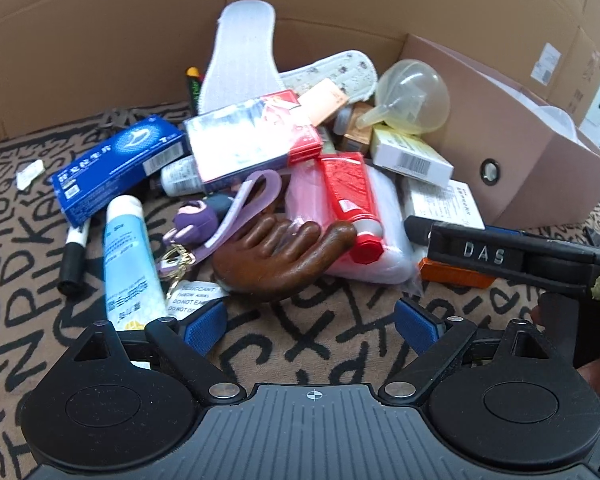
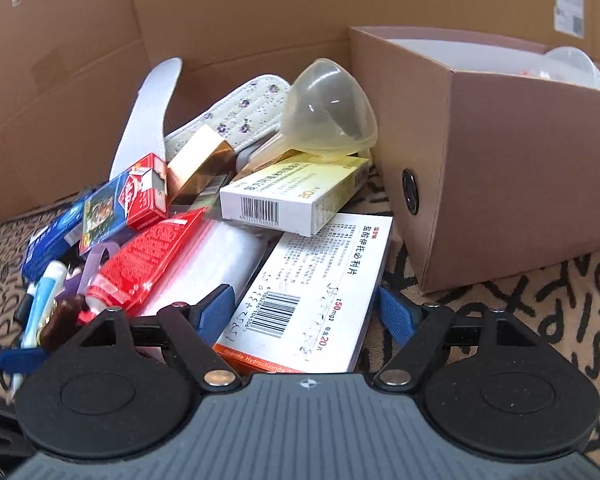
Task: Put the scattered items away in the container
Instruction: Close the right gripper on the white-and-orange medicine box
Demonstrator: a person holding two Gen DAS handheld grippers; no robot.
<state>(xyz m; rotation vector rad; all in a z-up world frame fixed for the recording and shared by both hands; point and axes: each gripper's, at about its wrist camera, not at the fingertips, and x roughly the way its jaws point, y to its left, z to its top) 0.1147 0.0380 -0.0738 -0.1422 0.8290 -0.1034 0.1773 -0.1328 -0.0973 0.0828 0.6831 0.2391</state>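
Note:
A heap of small items lies on a patterned mat. My left gripper stands open over bare mat, just short of a brown wooden comb. Beyond the comb are a red tube, a light blue tube and a blue box. My right gripper is open, its blue pads either side of a flat white medicine box, and I see no firm press on it. The brown container box stands to the right, with pale things inside.
A yellowish funnel rests on a yellow-white carton beside the container. Two insoles lean on the tall cardboard wall behind the heap. A black marker lies at the left. The right gripper's black body reaches in from the right.

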